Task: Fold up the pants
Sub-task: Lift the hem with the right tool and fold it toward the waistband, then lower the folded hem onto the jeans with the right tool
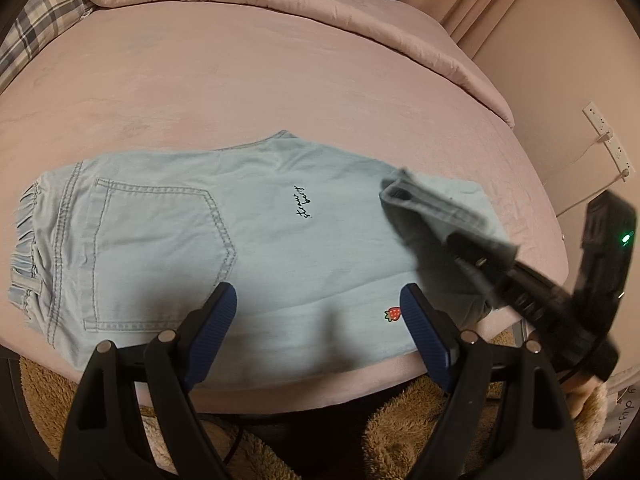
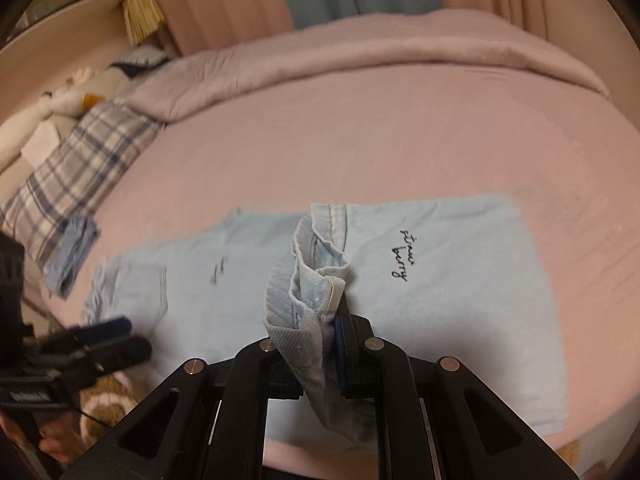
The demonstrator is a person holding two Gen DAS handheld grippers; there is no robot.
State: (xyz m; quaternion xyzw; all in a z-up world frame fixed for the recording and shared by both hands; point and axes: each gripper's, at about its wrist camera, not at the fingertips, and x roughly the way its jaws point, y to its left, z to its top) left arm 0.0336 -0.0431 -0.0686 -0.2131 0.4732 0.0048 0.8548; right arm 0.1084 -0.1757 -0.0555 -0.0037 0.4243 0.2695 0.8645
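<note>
**Hem pinched, pants on the bed**

We see the right gripper (image 2: 334, 320) with its jaws pinching the hem of the pale blue pants (image 1: 240, 232). Our left gripper (image 1: 316, 312) hangs spread wide, the pants lying flat on the pink bed (image 1: 240, 80) beyond its tips.

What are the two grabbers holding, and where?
The right gripper pinches the pants by the hem of the leg end. The left gripper holds nothing.

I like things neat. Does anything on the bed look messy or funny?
Only one thing: the hem of the pants is bunched and lifted off the bed, pinched in the right gripper. The rest lies flat.
</note>
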